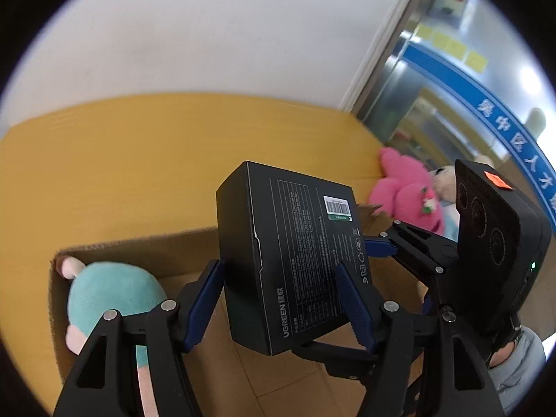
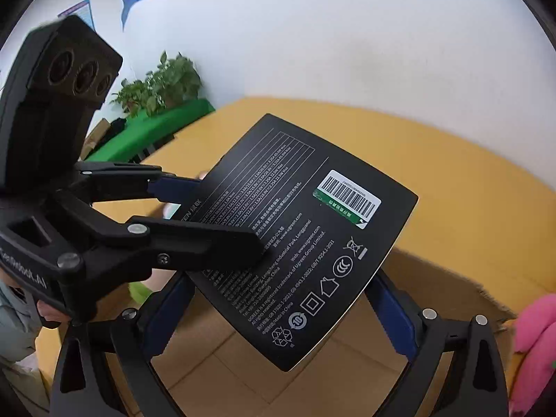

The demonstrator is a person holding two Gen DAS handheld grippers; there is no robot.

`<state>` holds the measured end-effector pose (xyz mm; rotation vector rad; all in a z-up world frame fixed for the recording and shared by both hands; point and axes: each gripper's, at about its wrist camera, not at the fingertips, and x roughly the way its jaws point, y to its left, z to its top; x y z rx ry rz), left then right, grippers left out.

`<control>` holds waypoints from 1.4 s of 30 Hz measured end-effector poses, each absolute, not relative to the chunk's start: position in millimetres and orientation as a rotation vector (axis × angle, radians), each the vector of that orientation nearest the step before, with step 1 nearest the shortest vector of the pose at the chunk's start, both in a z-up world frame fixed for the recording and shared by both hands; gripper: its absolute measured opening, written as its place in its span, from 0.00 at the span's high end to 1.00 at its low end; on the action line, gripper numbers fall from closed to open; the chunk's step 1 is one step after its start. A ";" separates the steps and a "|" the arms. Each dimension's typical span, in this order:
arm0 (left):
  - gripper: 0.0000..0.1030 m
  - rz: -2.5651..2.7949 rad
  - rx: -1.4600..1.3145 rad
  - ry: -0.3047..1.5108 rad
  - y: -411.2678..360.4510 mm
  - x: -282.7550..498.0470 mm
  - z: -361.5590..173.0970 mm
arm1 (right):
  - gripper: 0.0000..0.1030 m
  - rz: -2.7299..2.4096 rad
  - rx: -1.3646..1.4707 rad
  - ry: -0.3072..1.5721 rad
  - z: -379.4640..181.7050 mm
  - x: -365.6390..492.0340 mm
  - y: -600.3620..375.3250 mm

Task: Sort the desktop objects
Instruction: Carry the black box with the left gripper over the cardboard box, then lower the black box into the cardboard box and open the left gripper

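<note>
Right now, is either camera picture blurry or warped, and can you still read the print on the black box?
Left wrist: the black box is sharp, UGREEN legible; the pink plush is soft. Right wrist: print crisp; the table edge bows from fisheye.

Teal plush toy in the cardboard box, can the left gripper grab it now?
Probably not: the left gripper is shut on the black box, so it must release that before taking the teal plush toy.
</note>
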<state>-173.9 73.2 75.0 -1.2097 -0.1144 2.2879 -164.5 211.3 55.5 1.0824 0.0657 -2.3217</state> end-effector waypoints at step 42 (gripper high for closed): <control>0.62 2.757 -0.750 0.076 18.4 42.0 124.8 | 0.16 -2.739 0.853 0.204 86.7 75.3 211.1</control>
